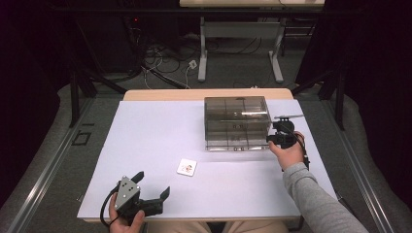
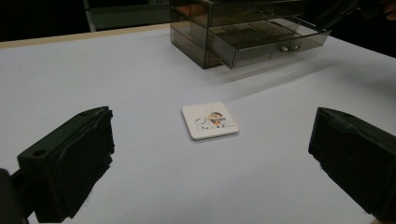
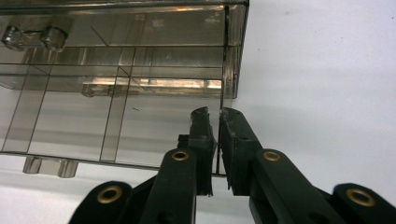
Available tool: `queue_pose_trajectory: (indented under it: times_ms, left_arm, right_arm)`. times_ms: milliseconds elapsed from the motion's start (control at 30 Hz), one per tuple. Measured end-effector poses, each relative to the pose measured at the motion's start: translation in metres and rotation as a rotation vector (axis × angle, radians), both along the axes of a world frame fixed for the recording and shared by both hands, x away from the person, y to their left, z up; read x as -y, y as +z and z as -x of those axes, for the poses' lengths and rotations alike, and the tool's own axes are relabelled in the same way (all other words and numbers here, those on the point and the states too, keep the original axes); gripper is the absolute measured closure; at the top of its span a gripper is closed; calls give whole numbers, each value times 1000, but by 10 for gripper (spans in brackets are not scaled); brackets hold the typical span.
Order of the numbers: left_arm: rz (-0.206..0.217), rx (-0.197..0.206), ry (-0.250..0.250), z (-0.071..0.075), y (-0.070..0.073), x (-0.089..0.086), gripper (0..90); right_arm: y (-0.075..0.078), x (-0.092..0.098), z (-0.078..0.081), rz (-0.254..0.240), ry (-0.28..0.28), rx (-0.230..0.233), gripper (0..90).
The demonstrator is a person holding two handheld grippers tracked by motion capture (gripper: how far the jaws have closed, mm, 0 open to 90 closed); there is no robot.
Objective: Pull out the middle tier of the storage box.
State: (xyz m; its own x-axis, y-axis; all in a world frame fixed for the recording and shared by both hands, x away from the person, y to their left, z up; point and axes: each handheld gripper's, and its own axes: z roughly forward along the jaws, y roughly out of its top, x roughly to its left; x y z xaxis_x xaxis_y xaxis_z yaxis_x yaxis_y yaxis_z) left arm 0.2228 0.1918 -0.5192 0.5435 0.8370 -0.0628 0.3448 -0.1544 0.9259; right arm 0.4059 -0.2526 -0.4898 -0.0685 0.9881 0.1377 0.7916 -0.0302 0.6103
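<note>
Smoky clear plastic is what we're working with: a small drawer box (image 1: 236, 122) sits right of centre in the high view, its lower drawer (image 2: 273, 44) pulled out toward us. At its right end, our right gripper (image 3: 215, 140) has its jaws nearly together, straddling the drawer's thin side wall (image 3: 223, 98); a sliver of daylight shows beside the pads, so we read this as a very light pinch, just slackening. The drawer looks empty from the right gripper view, dividers and all.

Now the step in hand, as we judge it, is setting that drawer open far enough to take the small white tile (image 1: 186, 167) with the cartoon print, lying flat in the lower middle of the high view, well apart from the box. To do it well we'd keep the pull straight along the drawer's track, avoid twisting that thin wall, and let go cleanly so the box doesn't skid.

Down at lower left, our left gripper (image 1: 145, 187) rests with jaws spread wide and holding nothing, pointed at the tile.

Underneath is a plain white sheet (image 1: 145, 131) over a wooden table (image 1: 160, 94). Beyond, grey floor (image 1: 233, 68), tangled cables (image 1: 165, 58), white desk legs (image 1: 203, 53), dark curtains (image 1: 29, 73) either side.
</note>
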Motion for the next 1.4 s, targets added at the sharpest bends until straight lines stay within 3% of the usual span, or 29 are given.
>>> queue_pose_trajectory:
  times_ms: [433,633,867,1133,1400]
  left_arm:
    - [14,-16,22,-1,-3,2,7]
    - [12,-26,32,-2,-4,3,6]
    - [7,-36,43,-2,-6,1,7]
    - [12,-42,55,-3,-7,1,7]
    - [5,-43,59,-3,-8,1,6]
  right_arm:
    - [0,6,15,-6,29,97,738]
    - [5,10,26,-62,46,157,650]
    - [8,11,36,-87,75,194,646]
    - [8,14,51,-96,106,237,475]
    - [1,17,65,-101,148,278,377]
